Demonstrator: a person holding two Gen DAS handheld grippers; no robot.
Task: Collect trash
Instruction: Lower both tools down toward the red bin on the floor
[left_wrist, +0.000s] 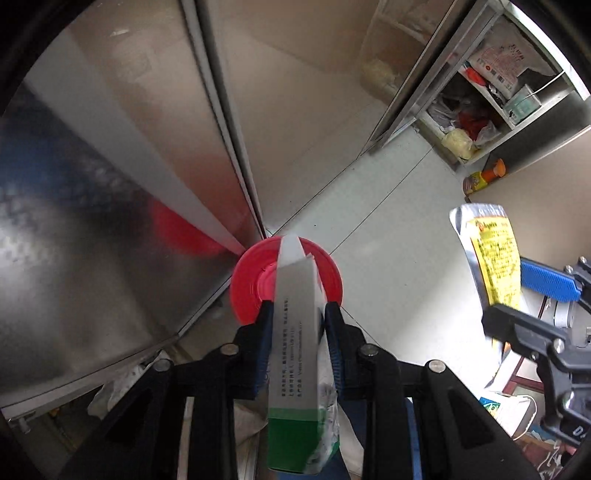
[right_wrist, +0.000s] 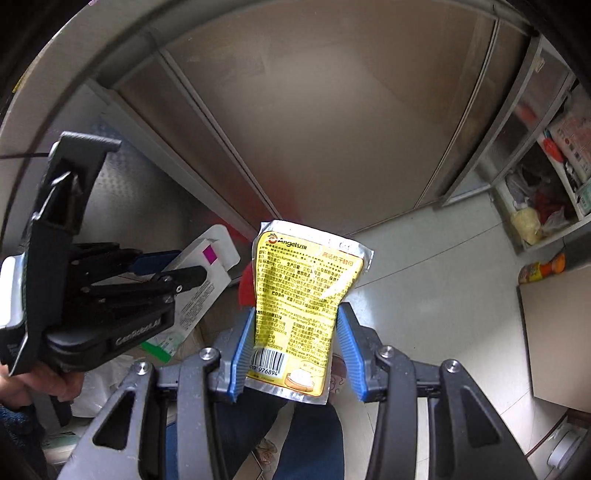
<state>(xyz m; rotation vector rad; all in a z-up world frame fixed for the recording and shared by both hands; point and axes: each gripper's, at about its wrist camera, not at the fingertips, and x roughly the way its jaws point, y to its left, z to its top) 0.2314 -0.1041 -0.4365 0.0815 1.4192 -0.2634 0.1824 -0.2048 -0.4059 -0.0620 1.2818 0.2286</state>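
Above a round red plastic basin (left_wrist: 255, 280), the left gripper (left_wrist: 297, 314) pinches a white-and-green cardboard carton (left_wrist: 293, 332); beside it, the right gripper (right_wrist: 293, 321) clamps a yellow foil pouch (right_wrist: 303, 295).

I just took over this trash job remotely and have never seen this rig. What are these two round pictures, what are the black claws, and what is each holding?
Each picture comes from a fisheye camera on a hand-held two-finger gripper, looking along its fingers. No robot arm: a person carries both. In the left wrist view, the left gripper is shut on a flattened white and green carton, above a red round object on the tiled floor. In the right wrist view, the right gripper is shut on a yellow foil pouch. An open shelf holds clutter.
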